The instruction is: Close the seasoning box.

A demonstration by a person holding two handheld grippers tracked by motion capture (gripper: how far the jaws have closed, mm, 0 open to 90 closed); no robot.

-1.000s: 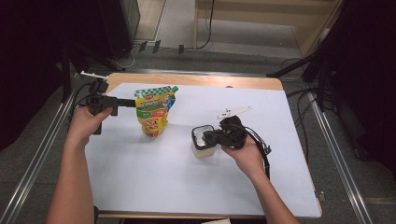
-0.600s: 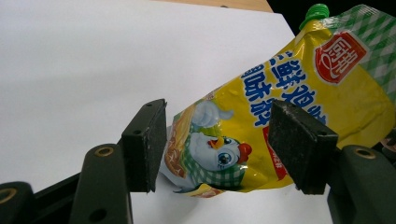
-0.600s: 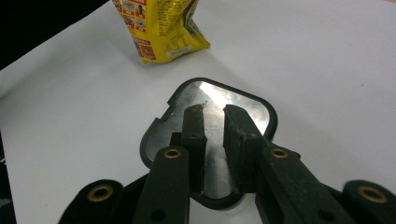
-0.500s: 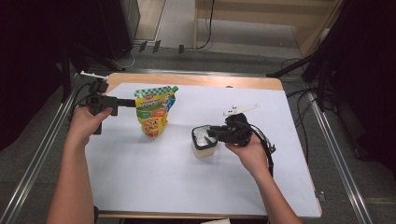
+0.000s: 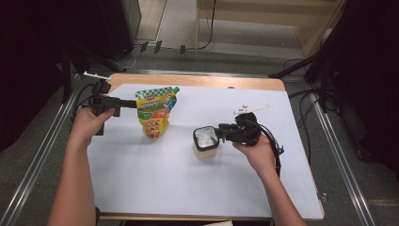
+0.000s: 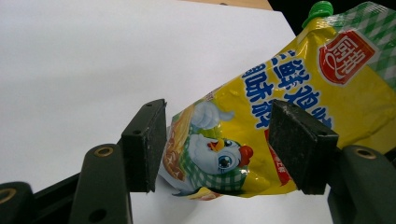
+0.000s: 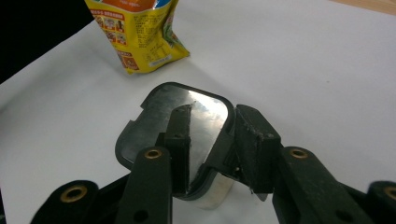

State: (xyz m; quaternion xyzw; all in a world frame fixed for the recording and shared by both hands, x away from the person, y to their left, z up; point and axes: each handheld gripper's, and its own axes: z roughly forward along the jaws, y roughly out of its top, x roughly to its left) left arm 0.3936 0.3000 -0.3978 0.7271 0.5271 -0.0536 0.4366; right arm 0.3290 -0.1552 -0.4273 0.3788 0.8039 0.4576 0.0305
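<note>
Left gripper (image 5: 133, 103) clamped on yellow pouch (image 5: 154, 113) near tabletop's (image 5: 155, 183) far-left corner, right gripper (image 5: 219, 135) jaws just opening, straddling tin's (image 5: 205, 142) rim, mid-tabletop.

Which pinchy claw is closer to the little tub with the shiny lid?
The right one. The right gripper sits at the tub, its jaws, which have just been opening, straddling the rim. The left gripper is across the table, at the yellow pouch.
</note>
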